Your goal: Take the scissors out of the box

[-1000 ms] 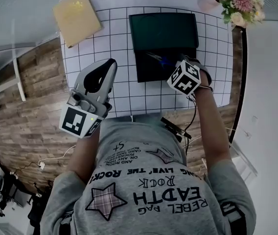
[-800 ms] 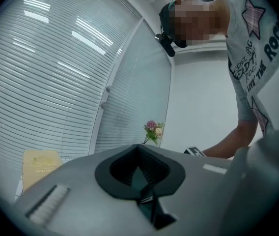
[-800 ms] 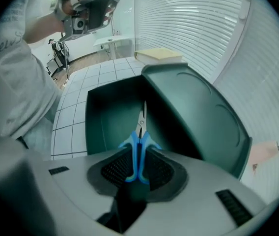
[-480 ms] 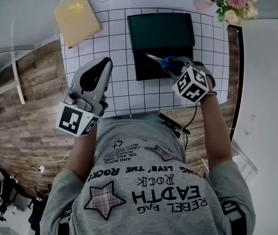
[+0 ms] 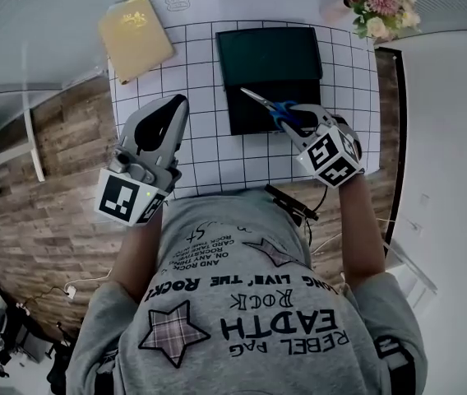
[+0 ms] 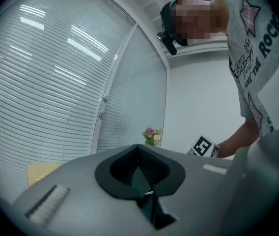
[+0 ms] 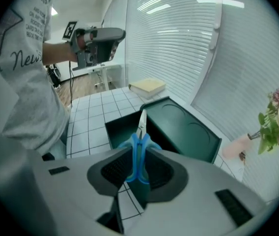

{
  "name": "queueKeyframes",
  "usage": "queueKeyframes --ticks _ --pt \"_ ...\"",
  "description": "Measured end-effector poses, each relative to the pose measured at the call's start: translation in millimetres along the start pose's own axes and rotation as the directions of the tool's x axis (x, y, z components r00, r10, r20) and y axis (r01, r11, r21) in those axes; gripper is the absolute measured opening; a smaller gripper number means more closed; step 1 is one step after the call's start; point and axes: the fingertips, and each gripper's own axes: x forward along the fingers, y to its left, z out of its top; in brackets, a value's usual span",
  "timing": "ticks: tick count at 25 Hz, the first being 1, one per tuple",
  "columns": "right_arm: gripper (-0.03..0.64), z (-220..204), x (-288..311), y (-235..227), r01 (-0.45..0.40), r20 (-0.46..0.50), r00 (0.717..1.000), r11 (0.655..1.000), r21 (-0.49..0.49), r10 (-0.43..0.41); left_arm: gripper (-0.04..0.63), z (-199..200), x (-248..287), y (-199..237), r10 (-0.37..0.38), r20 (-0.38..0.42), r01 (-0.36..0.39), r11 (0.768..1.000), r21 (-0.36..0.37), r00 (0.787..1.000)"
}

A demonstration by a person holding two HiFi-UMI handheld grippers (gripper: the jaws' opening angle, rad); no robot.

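Blue-handled scissors [image 5: 281,111] hang above the front of the open dark green box [image 5: 258,122], blades pointing up-left over it. My right gripper [image 5: 301,124] is shut on the handles, its marker cube toward the person. In the right gripper view the scissors [image 7: 139,151] stand upright between the pads, with the box [image 7: 121,127] and its opened lid [image 7: 181,127] below. My left gripper [image 5: 171,109] is held up over the left of the grid mat, jaws closed with nothing in them. In the left gripper view, the left gripper [image 6: 140,178] points level at the blinds.
A white grid mat [image 5: 201,146] covers the wooden table. A yellow book [image 5: 135,35] lies at its far left corner. Flowers [image 5: 379,11] in a pink vase [image 5: 335,8] stand far right. A black cable clip [image 5: 291,204] hangs at the person's waist.
My right gripper has lifted the scissors up out of the box and drawn them toward the person. The left gripper has risen slightly.
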Motion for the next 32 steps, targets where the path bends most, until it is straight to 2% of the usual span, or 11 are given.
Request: queueKeyframes --ticks 4,8,16,20,25,32 --pt "0.095 12 -13 -2 0.035 0.082 0.996 0.995 0.097 -0.043 0.009 6 -6 -1 0.001 0.006 -0.001 1.0 0.014 1.0" --pt "0.095 25 -29 -6 0.061 0.177 0.979 0.975 0.212 -0.1 0.009 15 -11 -4 0.002 0.016 -0.002 1.0 0.03 1.0" --pt "0.095 51 -67 -14 0.101 0.342 0.911 0.927 0.361 -0.232 0.009 27 -22 -12 -0.003 0.025 0.002 0.999 0.052 1.0" --pt "0.094 63 -91 -18 0.111 0.417 0.859 0.903 0.415 -0.297 0.009 35 -27 -15 -0.003 0.05 0.0 0.998 0.065 0.999" --pt "0.094 79 -124 -28 0.133 0.501 0.767 0.863 0.488 -0.401 0.009 43 -28 -18 -0.014 0.062 0.009 0.997 0.082 0.998" --pt "0.094 108 -179 -34 0.187 0.574 0.643 0.831 0.524 -0.507 0.009 60 -31 -15 -0.014 0.089 0.004 0.994 0.106 0.996"
